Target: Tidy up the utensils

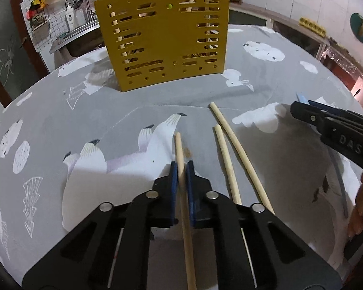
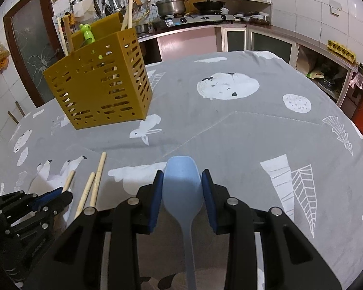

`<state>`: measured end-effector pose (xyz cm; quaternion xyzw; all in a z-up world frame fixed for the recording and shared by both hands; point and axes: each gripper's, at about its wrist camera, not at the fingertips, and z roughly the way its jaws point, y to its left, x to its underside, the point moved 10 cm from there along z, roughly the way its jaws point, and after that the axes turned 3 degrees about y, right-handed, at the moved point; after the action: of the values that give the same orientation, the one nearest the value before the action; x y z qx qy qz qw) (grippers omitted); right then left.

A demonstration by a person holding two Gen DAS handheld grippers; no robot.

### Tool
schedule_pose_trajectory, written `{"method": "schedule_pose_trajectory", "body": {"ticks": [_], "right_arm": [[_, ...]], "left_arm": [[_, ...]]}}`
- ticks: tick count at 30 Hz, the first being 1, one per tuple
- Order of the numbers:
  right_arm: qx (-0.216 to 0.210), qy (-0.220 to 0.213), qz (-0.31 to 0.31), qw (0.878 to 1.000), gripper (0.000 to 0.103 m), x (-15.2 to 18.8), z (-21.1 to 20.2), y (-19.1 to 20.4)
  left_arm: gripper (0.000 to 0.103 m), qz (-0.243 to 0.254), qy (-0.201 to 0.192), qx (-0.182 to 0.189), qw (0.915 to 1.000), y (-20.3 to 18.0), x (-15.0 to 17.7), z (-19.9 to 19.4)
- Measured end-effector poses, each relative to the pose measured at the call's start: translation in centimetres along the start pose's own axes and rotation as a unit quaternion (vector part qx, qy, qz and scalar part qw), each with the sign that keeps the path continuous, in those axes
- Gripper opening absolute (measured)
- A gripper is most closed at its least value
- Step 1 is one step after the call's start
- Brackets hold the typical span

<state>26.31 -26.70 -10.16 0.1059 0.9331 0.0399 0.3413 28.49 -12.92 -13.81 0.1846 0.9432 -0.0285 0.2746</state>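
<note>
My left gripper (image 1: 181,166) is shut on a wooden chopstick (image 1: 179,149), whose tip sticks out past the blue pads over the grey cloth. Two loose chopsticks (image 1: 230,145) lie just right of it. My right gripper (image 2: 182,181) is shut on a pale blue spoon (image 2: 181,188), bowl forward and handle running back between the fingers. A yellow perforated utensil holder (image 1: 164,38) (image 2: 101,84) stands upright at the far side, with chopsticks and a green-topped item in it. Each gripper shows in the other's view: the right gripper (image 1: 296,107) and the left gripper (image 2: 64,194).
A grey tablecloth with white animal prints (image 2: 230,125) covers the table. A hand (image 1: 360,200) holds the right gripper. Behind the table are a counter with a stove, pot and pan (image 2: 171,7), a sink rack and shelves.
</note>
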Motion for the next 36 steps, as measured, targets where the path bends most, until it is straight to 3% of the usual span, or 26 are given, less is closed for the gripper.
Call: {"method": "schedule_pose_trajectory", "body": {"ticks": [6,9,15,21,31,36], "right_arm": [[0.003,0.000,-0.007,1.000,0.033,-0.4,-0.4,0.5],[-0.001,-0.001,-0.009,1.000,0.033,-0.7,-0.9,0.7],[-0.022,-0.018,0.003,1.000,0.033,-2.5,-2.1,1.4],[-0.048,-0.064,-0.002,0.997,0.033,-4.7,-3.9,3.1],[-0.061,-0.127,-0.017,0.990,0.033,-7.4,-6.7,5.2],[-0.052,-0.169,-0.038,0.984,0.033,-9.6,-8.8,6.2]], "left_arm": [[0.004,-0.023,0.020,0.028,0.9992,0.4,-1.1,0.5],[0.004,-0.036,0.008,0.054,0.9979,0.6,-1.9,-0.3],[0.004,-0.047,-0.067,0.078,0.9936,1.4,-5.0,-4.6],[0.004,-0.060,-0.164,0.076,0.9816,2.8,-7.5,-9.3],[0.004,-0.075,-0.198,0.070,0.9748,5.4,-8.8,-10.7],[0.004,-0.079,-0.238,0.062,0.9659,6.6,-9.7,-13.3]]}}
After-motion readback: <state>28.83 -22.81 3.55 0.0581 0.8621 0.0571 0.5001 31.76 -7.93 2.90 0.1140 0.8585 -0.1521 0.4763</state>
